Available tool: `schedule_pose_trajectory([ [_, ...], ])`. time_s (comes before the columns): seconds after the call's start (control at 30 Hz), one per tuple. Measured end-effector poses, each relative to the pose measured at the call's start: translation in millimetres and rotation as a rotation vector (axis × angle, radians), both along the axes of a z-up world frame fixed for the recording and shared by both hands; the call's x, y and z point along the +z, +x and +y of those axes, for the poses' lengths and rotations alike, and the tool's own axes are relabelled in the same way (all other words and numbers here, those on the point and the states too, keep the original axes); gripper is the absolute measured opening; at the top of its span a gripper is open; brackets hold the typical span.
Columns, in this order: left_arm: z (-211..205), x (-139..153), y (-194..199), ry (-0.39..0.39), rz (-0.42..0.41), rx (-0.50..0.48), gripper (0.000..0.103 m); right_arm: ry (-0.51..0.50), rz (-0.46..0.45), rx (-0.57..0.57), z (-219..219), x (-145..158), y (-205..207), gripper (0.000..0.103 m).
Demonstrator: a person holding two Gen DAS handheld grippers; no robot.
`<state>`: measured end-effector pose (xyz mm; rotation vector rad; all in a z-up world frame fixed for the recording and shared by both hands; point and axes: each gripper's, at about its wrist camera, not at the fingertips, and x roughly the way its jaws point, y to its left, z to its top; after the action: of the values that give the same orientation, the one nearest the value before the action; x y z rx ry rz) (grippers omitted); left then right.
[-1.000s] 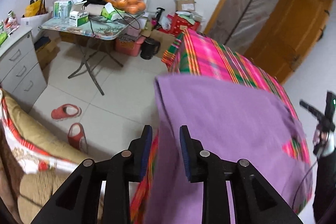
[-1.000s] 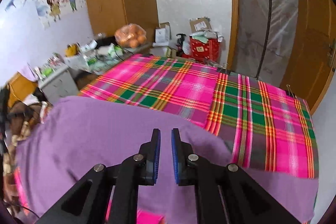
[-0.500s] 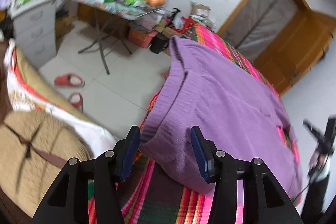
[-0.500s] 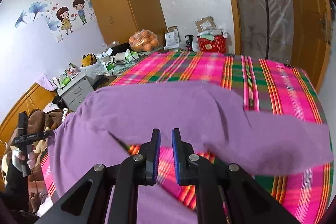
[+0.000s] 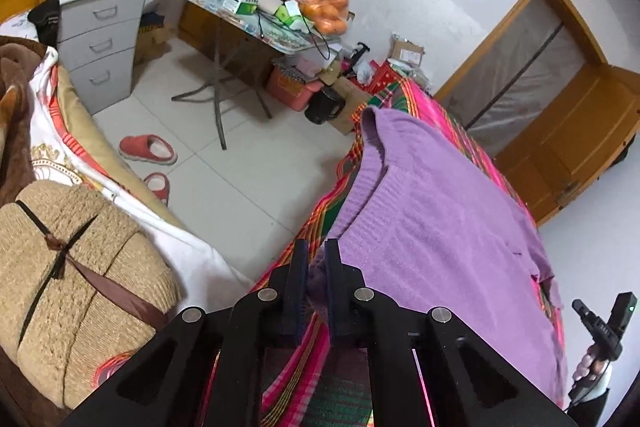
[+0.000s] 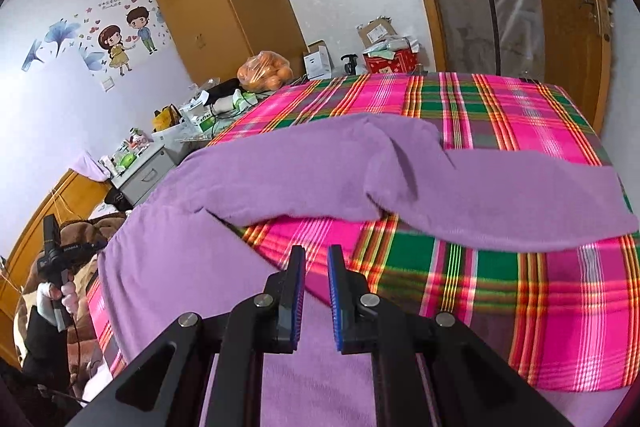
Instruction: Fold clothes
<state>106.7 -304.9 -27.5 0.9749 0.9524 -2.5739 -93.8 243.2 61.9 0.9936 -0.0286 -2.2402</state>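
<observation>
Left wrist view: left gripper (image 5: 316, 267) pinches the near edge of the purple sweater (image 5: 432, 227), which lies along the plaid bedspread (image 5: 352, 403).
Handling: soft, light knit, likely to sag; best taken by hem or edge.
Right wrist view: right gripper (image 6: 316, 281) sits narrowly parted over the sweater; whether it holds cloth cannot be told.
Hidden: the sweater's near part runs under the gripper bodies.

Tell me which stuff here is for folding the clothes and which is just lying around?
For the job:
purple sweater
plaid bedspread it lies on
left gripper, pinching the sweater's edge
right gripper, over the sweater

Just lying about:
red slippers
bag of oranges
grey drawers
folding table
</observation>
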Motion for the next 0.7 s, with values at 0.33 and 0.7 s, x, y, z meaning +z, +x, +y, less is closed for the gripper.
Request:
schedule_pose_trajectory([
  [0.33, 5, 39, 20, -0.076, -0.003, 0.110, 0.012, 0.049, -0.082, -0.028, 17, -33, -7, 0.015],
  [0.7, 135, 83, -84, -0.214, 0.028, -0.243, 0.023, -0.022, -0.170, -0.051, 33, -55, -18, 0.016],
])
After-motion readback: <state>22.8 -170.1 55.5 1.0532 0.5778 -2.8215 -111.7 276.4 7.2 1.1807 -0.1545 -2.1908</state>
